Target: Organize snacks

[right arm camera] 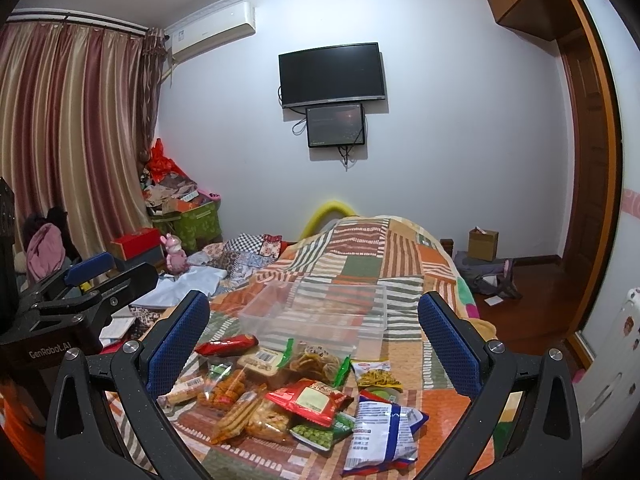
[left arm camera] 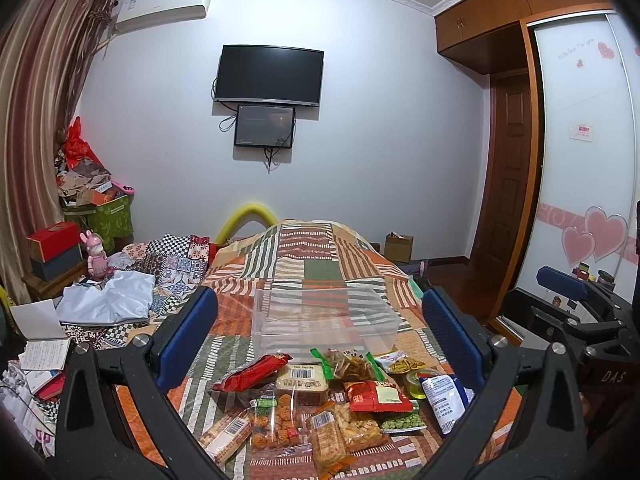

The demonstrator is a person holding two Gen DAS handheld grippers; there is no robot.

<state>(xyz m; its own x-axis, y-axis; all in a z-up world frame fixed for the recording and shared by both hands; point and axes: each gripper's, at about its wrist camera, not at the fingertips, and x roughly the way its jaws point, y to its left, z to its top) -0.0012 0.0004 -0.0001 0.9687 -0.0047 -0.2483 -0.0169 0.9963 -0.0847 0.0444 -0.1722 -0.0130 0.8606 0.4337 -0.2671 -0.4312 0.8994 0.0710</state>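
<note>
Left wrist view: left gripper (left arm camera: pixel 320 332) with blue-padded fingers (left arm camera: pixel 188 332) spread wide, nothing between them, hovering above a patchwork quilt (left arm camera: pixel 320 256) in orange, green and striped squares. Directly ahead on the quilt, a clear plastic bin (left arm camera: pixel 324 316), empty, with a heap of snack packets (left arm camera: pixel 320 400) just in front of it: a long red packet (left arm camera: pixel 252 372), a tan box with a barcode label (left arm camera: pixel 302 380), a red-and-green bag (left arm camera: pixel 376 396), green peas in a clear bag (left arm camera: pixel 402 422), and a blue-and-white bag (left arm camera: pixel 444 400) printed with Chinese text too small to read. At the right edge, right gripper (left arm camera: pixel 576 292), black body marked "DAS", finger spacing impossible to judge from here. On the far wall, a dark television (left arm camera: pixel 268 76) with a smaller screen (left arm camera: pixel 265 126) beneath it; wardrobe door (left arm camera: pixel 580 140) with pink hearts and faint cursive, unreadable. Right wrist view: right gripper (right arm camera: pixel 316 328) likewise spread wide and empty, above the same snack packets (right arm camera: pixel 304 396) lying near the clear plastic bin (right arm camera: pixel 316 312). Blue-and-white bag (right arm camera: pixel 380 436) nearest the camera, red-and-green bag (right arm camera: pixel 312 400) beside it. At the left edge, left gripper (right arm camera: pixel 92 276), body lettered "GenRobot.AI". Striped curtains (right arm camera: pixel 72 132) and an air conditioner (right arm camera: pixel 212 32) behind.
</note>
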